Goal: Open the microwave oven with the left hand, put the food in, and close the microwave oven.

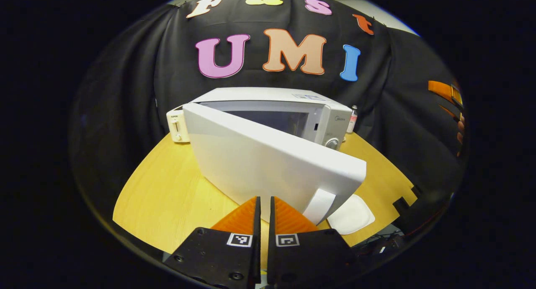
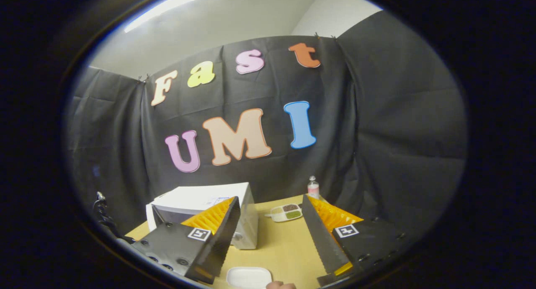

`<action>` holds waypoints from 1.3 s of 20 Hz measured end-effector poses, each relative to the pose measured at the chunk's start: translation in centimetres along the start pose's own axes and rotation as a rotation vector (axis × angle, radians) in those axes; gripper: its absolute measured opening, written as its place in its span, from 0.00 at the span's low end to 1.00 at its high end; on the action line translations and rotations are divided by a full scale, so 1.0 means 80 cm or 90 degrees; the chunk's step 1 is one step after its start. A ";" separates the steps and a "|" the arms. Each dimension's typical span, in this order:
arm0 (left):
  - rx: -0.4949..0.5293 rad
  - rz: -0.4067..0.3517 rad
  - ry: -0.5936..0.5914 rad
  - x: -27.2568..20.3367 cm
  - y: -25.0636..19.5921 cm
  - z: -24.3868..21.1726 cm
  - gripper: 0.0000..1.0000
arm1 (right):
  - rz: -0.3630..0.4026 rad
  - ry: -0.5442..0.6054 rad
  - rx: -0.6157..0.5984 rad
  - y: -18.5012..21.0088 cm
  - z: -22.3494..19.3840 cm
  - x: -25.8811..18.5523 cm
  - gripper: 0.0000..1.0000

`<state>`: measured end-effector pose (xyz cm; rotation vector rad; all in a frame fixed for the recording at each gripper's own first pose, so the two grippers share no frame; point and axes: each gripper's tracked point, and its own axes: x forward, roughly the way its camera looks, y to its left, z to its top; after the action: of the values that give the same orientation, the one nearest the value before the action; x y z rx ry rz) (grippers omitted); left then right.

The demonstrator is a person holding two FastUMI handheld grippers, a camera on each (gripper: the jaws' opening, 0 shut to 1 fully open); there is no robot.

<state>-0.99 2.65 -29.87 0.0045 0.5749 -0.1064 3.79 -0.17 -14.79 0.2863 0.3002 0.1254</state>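
Note:
The white microwave [image 1: 331, 121] stands on the round wooden table [image 1: 167, 192]. Its door [image 1: 259, 159] is swung partly open toward me, hinged at the left, with the handle [image 1: 320, 205] at its near right edge. My left gripper [image 1: 264, 199] is shut with nothing between its fingers, just left of the handle and close to the door's face. In the right gripper view, my right gripper [image 2: 271, 200] stands wide open and holds nothing, above the table in front of the microwave [image 2: 201, 205]. A compartment tray of food [image 2: 287, 212] lies right of the microwave.
A small white toaster [image 1: 178, 125] sits left of the microwave and a bottle [image 1: 353, 118] to its right by the cloth. A white dish [image 1: 351, 215] lies near the table's front edge under the door's corner. The other gripper and a hand [image 1: 459, 130] are at the far right.

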 end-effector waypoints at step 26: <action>0.044 -0.054 0.007 0.196 -0.048 0.086 0.06 | -0.256 -0.068 -0.032 -0.188 0.056 -0.112 0.83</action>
<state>15.46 -2.97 -32.51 0.0474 0.5824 -0.2081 -2.16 -17.11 -12.70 0.1780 0.2438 -0.2785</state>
